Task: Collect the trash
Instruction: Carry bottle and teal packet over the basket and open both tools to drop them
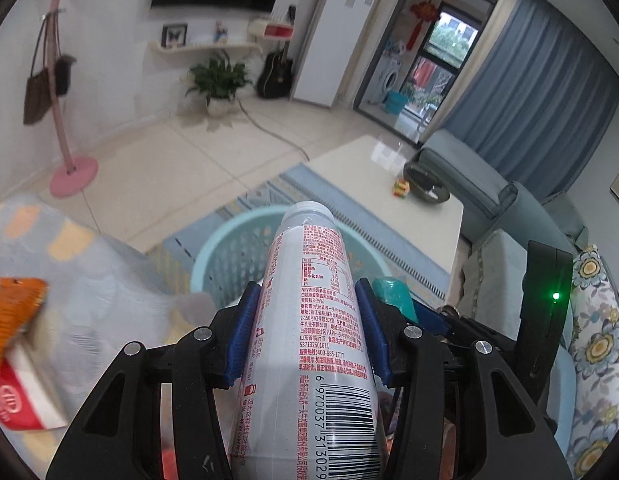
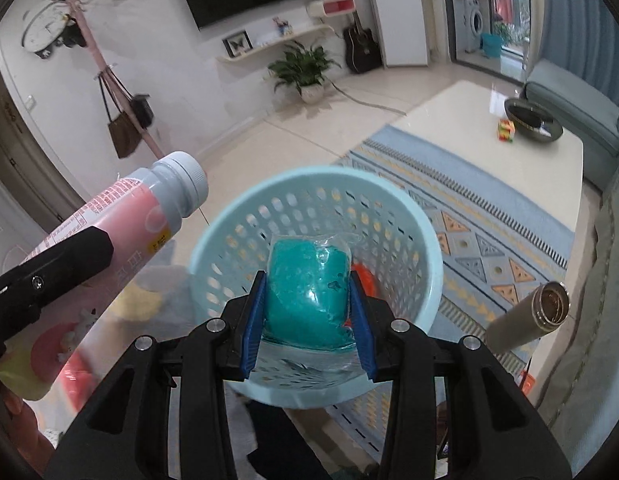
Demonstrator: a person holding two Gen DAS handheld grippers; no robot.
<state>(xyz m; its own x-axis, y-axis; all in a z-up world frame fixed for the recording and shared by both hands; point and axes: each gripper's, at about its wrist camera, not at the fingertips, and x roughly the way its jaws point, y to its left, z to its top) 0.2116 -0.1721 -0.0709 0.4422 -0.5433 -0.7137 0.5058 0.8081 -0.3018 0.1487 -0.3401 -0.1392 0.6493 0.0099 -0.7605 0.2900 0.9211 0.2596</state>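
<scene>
1. One bottle (image 1: 309, 320), left wrist view: the left gripper (image 1: 307, 332) clamps it, cap aimed toward the light-blue basket (image 1: 213, 256).
2. Right wrist view: the right gripper (image 2: 307, 320) squeezes a teal packet (image 2: 309, 292) above the basket (image 2: 409, 216); bottle (image 2: 121, 232) alongside at left.

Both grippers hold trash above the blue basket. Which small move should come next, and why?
Probably open the right gripper: its teal bag hangs directly over the basket, so it should drop inside. The left gripper holds the bottle toward the basket's edge, so it goes second.

Black claw (image 2: 307, 312) frames, blue ribbed pads (image 1: 242, 330), silver screws.
</scene>
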